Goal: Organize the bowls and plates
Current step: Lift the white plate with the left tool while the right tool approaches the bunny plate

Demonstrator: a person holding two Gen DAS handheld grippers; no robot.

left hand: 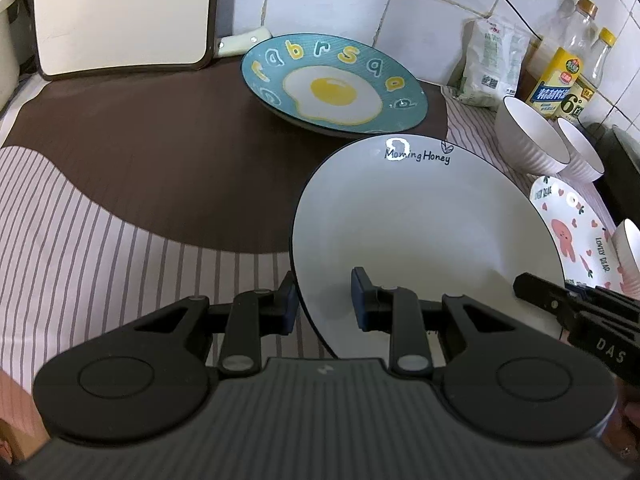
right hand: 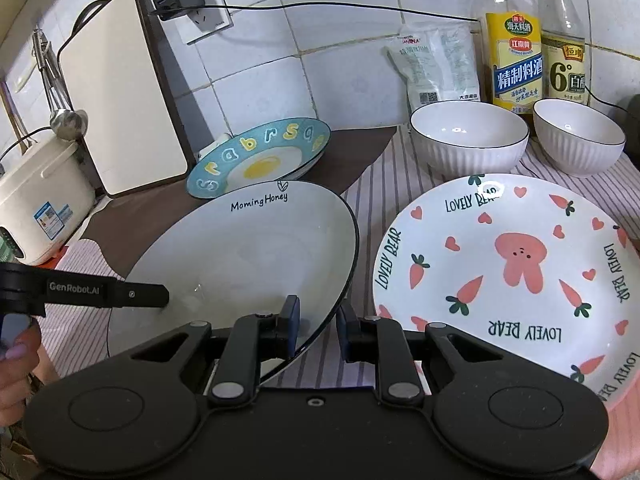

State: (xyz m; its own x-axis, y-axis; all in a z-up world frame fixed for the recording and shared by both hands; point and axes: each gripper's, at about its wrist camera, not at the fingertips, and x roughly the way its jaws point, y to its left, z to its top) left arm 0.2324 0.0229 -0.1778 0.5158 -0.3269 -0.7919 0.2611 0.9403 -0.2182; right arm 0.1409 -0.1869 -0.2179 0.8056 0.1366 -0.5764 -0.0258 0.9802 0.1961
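Note:
A white "Morning Honey" plate [left hand: 424,224] [right hand: 248,248] sits tilted between both grippers. My left gripper [left hand: 324,304] straddles its left rim, jaws apart. My right gripper [right hand: 318,326] straddles its right rim, jaws apart, not clamped. A teal fried-egg plate [left hand: 336,80] [right hand: 260,156] lies behind it. A "Lovely Bear" rabbit plate [right hand: 516,268] [left hand: 572,224] lies to the right. Two white ribbed bowls [right hand: 468,136] [right hand: 576,136] stand at the back right, also in the left wrist view [left hand: 532,136].
A white cutting board [right hand: 120,92] leans on the tiled wall at left, beside a rice cooker [right hand: 36,208]. Bottles [right hand: 516,56] and a white bag [right hand: 440,68] stand at the wall behind the bowls. A striped cloth [left hand: 100,220] covers the counter.

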